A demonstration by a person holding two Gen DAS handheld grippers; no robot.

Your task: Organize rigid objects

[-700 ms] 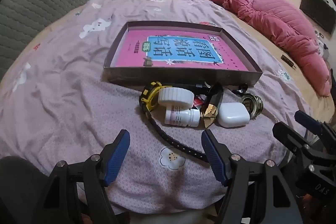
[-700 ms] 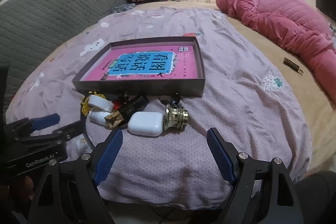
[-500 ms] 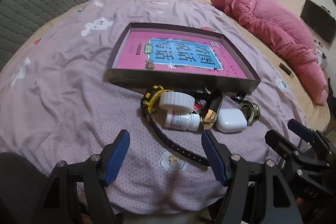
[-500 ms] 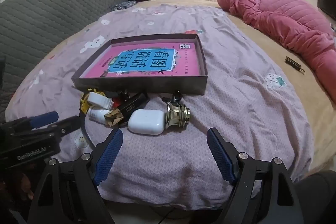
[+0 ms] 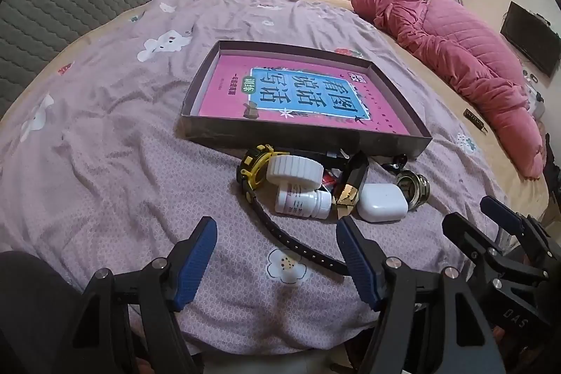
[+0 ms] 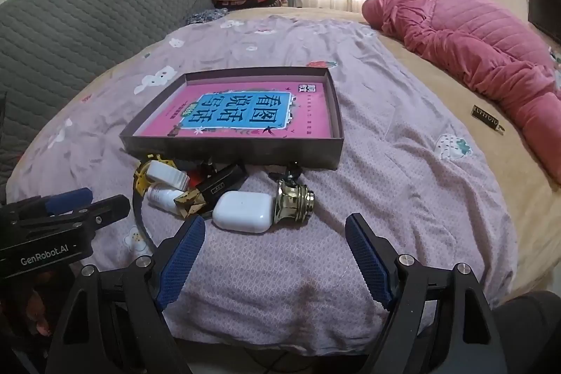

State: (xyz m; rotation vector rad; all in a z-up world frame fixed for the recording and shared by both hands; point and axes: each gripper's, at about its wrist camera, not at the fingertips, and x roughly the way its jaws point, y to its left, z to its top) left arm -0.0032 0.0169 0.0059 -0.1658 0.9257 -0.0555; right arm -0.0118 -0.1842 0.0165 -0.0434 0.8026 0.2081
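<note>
Rigid objects are all bunched up in one little pile on the bed (image 5: pixel 105 135), right against the near wall of the shallow box (image 5: pixel 301 137) with the pink book (image 5: pixel 308 93) lying flat in it. From what I can see: a yellow tape measure (image 5: pixel 253 170) with a black strap (image 5: pixel 294 240) trailing toward the camera, a white ribbed cap (image 5: pixel 294 168), a white pill bottle (image 5: pixel 302 203) on its side, a black and gold case (image 5: pixel 352 186), a white earbud case (image 6: pixel 242 212) and a brass fitting (image 6: pixel 293 199).

Looks like the very start to me, nothing picked up, nothing small in the box yet. Left gripper (image 5: pixel 277 260) and right gripper (image 6: pixel 275 256) both hang over the bed with jaws wide and nothing between them, angled down at the pile.

Left one is lined up short of the strap and the pill bottle, near but not touching. Right one sits just short of the earbud case and brass fitting, which lie touching each other.

My guess for the next move: pick one item off the edge of the pile, probably the earbud case, close on it without shoving its neighbours, then carry it over the box wall.
</note>
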